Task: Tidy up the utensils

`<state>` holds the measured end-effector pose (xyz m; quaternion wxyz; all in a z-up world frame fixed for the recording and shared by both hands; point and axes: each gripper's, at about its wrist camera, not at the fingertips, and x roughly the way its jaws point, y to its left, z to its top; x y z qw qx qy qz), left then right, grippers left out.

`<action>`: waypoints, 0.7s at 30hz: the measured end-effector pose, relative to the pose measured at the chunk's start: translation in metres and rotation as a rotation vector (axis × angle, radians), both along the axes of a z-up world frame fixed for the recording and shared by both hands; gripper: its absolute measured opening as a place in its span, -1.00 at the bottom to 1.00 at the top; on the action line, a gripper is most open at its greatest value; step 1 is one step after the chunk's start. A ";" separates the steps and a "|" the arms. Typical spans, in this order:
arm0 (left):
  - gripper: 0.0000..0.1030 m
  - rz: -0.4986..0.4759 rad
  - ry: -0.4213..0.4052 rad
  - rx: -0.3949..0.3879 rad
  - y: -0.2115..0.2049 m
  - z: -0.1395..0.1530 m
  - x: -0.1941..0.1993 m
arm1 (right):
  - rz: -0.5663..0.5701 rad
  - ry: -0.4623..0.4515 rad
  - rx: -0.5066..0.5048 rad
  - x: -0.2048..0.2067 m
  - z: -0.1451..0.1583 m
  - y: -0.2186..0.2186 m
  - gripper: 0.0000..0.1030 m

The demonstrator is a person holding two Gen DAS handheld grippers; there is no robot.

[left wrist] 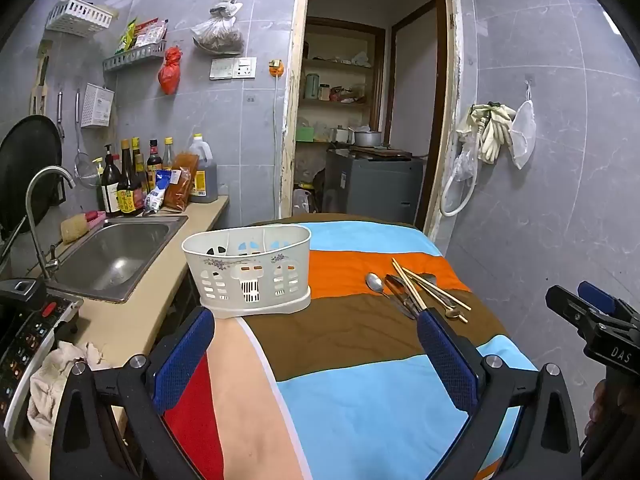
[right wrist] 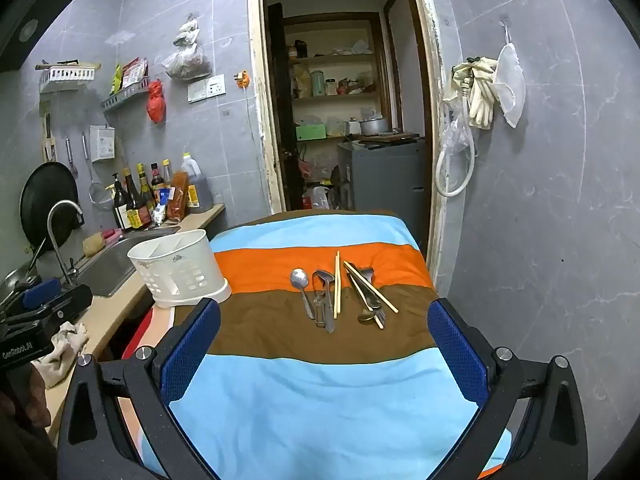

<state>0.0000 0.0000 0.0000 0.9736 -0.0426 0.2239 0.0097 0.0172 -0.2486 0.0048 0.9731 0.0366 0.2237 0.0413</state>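
Note:
A white plastic utensil holder [left wrist: 248, 270] [right wrist: 180, 274] with dividers stands empty at the left edge of a striped cloth [left wrist: 360, 380] [right wrist: 320, 392]. To its right lies a loose heap of utensils [left wrist: 416, 290] [right wrist: 344, 294]: a metal spoon [right wrist: 301, 282], wooden chopsticks [right wrist: 337, 282], forks and other metal pieces. My left gripper [left wrist: 316, 320] is open, hovering short of the holder with nothing between its blue pads. My right gripper [right wrist: 326, 316] is open too, framing the utensils from the near side without touching them.
A steel sink [left wrist: 116, 252] with a tap [left wrist: 38, 200] sits in the counter left of the cloth, with sauce bottles [left wrist: 132, 184] behind. A crumpled rag [left wrist: 56, 380] lies on the counter. A doorway [right wrist: 344, 120] opens beyond the table; a tiled wall stands right.

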 end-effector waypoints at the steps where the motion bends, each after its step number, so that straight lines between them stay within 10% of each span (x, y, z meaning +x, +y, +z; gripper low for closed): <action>1: 0.98 0.000 -0.001 -0.001 0.000 0.000 0.000 | -0.001 0.000 -0.003 0.000 0.000 0.000 0.98; 21: 0.98 -0.001 -0.003 -0.002 0.000 0.000 0.000 | -0.001 -0.004 -0.001 0.002 0.000 -0.002 0.98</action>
